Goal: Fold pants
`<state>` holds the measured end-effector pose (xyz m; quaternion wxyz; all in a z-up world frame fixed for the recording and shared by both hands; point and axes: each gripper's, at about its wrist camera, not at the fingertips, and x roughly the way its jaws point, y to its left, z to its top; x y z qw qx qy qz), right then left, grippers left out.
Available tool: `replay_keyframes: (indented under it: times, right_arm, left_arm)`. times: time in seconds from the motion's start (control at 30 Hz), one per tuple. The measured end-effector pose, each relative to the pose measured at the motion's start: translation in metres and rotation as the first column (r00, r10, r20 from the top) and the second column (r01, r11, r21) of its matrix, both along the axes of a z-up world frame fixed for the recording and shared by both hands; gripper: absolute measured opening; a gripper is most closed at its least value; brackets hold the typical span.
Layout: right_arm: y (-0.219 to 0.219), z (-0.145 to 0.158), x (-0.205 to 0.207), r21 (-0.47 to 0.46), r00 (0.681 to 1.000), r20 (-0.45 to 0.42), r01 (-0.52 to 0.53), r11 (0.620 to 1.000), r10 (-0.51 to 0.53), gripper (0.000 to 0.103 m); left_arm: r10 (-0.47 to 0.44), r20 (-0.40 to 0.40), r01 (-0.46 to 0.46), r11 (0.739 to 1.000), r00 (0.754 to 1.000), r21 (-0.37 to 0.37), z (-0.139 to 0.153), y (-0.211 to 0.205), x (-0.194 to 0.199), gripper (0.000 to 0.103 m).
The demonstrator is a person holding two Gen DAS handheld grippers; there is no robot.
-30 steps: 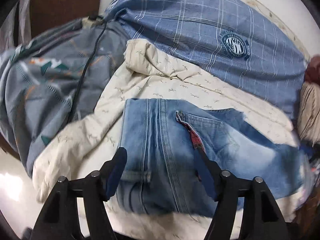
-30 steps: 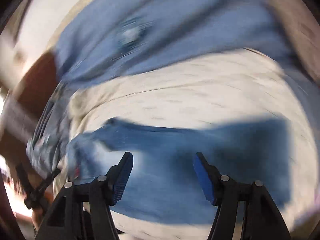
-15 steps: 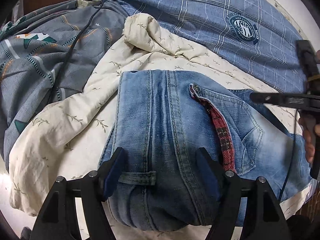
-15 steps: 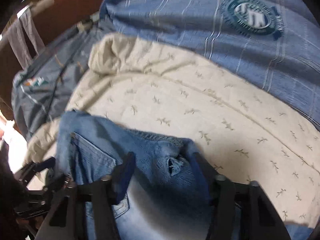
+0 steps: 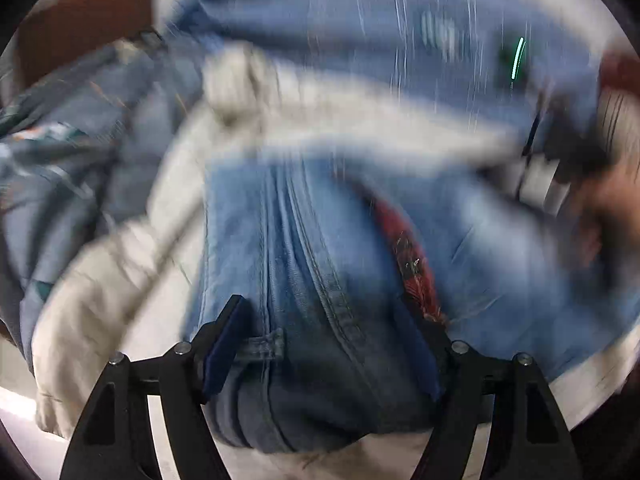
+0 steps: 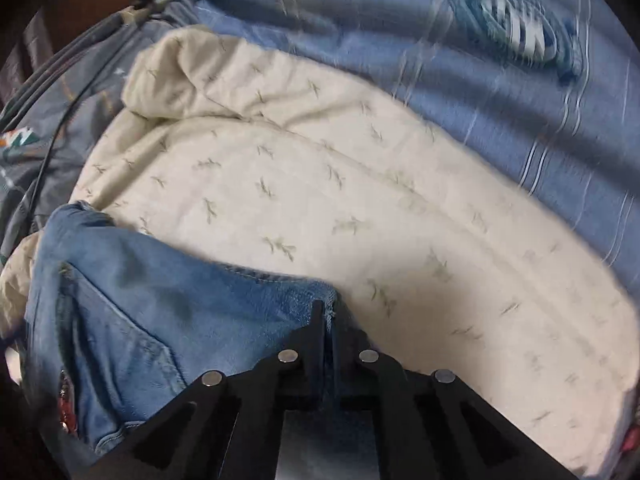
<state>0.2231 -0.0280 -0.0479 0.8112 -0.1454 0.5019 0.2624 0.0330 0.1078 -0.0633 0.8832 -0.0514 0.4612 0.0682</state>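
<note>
Right fingers point(image 6: 325, 322) clamped together on the jeans point(image 6: 160, 312) — a thin fold of the denim's far edge is pinched between them, pads pressed flat against it. They have just been closing, and the cloth is what sits in the gap.

Left fingers point(image 5: 324, 344) stand wide apart, just been spreading a little further. They straddle the thick waistband end of the jeans point(image 5: 320, 280), one pad by the belt loop point(image 5: 266, 346), the other lost against the dark denim near the red plaid lining point(image 5: 412, 264). Whether either pad presses the cloth — cannot tell; this view is badly smeared.

The jeans lie bunched on the cream quilt point(image 6: 320, 184) with a small sprig print, spread over the bed. Back pocket point(image 6: 132, 344) faces up in the right view. Beyond the quilt, a blue checked cover point(image 6: 440, 60) with a round badge point(image 6: 520, 36); to the left, grey patterned bedding point(image 6: 48, 128) with a black cable point(image 6: 60, 128) trailing across it.

At the right edge of the left view, a blurred hand point(image 5: 600, 208) on dark hardware.
</note>
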Motion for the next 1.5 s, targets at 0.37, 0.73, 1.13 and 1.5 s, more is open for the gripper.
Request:
replay_keyframes:
  times: [0.37,0.73,1.13,1.5]
  right_arm:
    - [-0.071,0.063,-0.031,0.363,0.99,-0.053,0.142,0.921,-0.132,0.072]
    - [-0.114,0.009,-0.031,0.391,0.941,-0.217,0.328,0.86,-0.26,0.049]
    - [-0.191,0.042,-0.081,0.45,0.92,-0.124,0.386,0.805,-0.372,0.061]
    - [-0.377,-0.002,-0.095,0.634,0.747,-0.38,0.64,0.434,-0.545,0.074]
  left_arm:
    - [0.046,0.017,-0.045,0.997,0.999,-0.056,0.003,0.011,0.0,0.082]
    - [0.045,0.027,-0.044,0.998,0.999,-0.041,0.001,0.012,-0.002,0.084]
    - [0.058,0.145,-0.052,0.998,0.988,-0.044,0.023,0.005,-0.014,0.083]
    - [-0.112,0.005,0.112,0.993,0.994,0.038,0.005,-0.045,-0.005,0.086]
